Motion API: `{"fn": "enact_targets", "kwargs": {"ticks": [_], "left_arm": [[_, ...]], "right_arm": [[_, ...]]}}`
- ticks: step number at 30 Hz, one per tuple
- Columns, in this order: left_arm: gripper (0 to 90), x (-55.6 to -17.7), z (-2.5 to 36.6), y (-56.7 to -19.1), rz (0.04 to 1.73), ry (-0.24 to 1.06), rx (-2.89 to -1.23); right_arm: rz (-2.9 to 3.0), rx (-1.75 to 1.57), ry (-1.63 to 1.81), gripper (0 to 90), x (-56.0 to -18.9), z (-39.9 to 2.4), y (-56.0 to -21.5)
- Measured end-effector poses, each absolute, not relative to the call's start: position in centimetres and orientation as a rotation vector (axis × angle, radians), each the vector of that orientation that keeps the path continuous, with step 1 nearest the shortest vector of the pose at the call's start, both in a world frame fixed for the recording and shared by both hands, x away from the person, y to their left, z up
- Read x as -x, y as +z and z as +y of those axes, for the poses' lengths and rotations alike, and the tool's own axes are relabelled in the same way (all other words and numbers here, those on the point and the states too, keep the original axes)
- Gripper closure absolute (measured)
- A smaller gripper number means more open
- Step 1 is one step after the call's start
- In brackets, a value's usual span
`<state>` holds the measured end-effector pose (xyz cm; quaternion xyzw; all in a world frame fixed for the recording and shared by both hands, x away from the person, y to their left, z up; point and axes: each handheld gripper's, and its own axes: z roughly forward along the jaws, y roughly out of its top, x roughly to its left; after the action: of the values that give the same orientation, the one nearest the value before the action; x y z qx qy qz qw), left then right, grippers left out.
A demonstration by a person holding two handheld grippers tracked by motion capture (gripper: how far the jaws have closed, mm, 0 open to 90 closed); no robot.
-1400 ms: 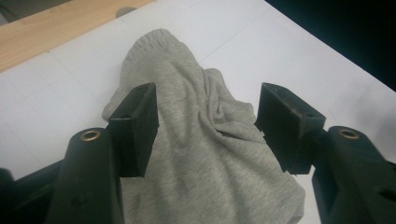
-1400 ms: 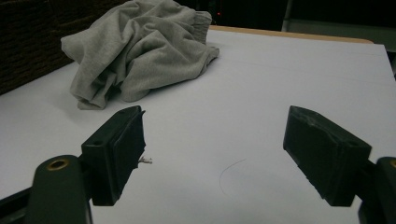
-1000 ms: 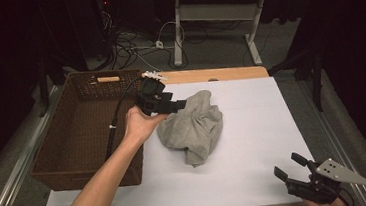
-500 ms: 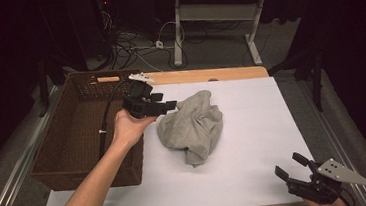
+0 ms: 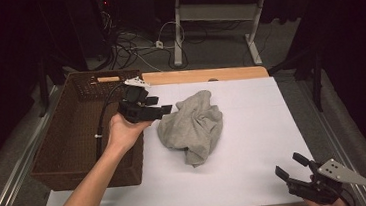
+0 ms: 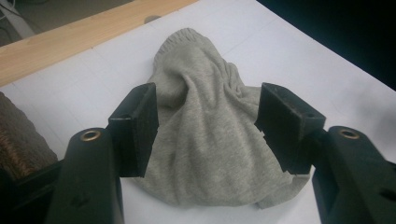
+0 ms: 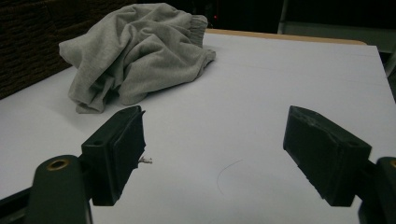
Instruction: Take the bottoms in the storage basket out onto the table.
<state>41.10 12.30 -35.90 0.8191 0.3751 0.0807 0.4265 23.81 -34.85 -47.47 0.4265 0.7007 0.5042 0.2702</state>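
The grey garment (image 5: 191, 126) is crumpled on the white table (image 5: 254, 142), just ahead of the left gripper (image 5: 164, 109), whose jaws are spread and clear of the cloth. The right gripper (image 5: 289, 166) is held well apart from it, jaws spread with nothing gripped.

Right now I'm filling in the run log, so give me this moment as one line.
left gripper: open, beside grey garment | right gripper: open, empty, near table corner | garment: crumpled on white table | basket: left of garment

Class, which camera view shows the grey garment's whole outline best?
The high view: the grey garment lies fully visible, crumpled on the white table. The left gripper view shows it close, its sides hidden behind the jaws. The right gripper view shows it from low and afar.
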Motion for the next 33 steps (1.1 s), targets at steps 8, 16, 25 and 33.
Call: {"fn": "enact_targets", "kwargs": {"ticks": [8, 16, 25, 33], "left_arm": [[37.8, -40.3, 13.4, -35.4, 0.934, 0.23, -2.008], [37.8, -39.4, 14.7, -35.0, 0.931, 0.247, -1.992], [37.8, -38.4, 15.8, -35.0, 0.931, 0.263, -1.979], [37.7, -37.1, 16.4, -34.7, 0.917, 0.317, -2.012]], "right_arm": [[1.889, -1.147, 1.355, 21.4, -23.8, -34.8, -47.4], [1.891, -1.137, 1.351, 21.5, -23.7, -34.7, -47.4], [1.888, -1.123, 1.363, 21.5, -23.6, -34.7, -47.4], [1.888, -1.131, 1.36, 21.5, -23.6, -34.7, -47.4]]}}
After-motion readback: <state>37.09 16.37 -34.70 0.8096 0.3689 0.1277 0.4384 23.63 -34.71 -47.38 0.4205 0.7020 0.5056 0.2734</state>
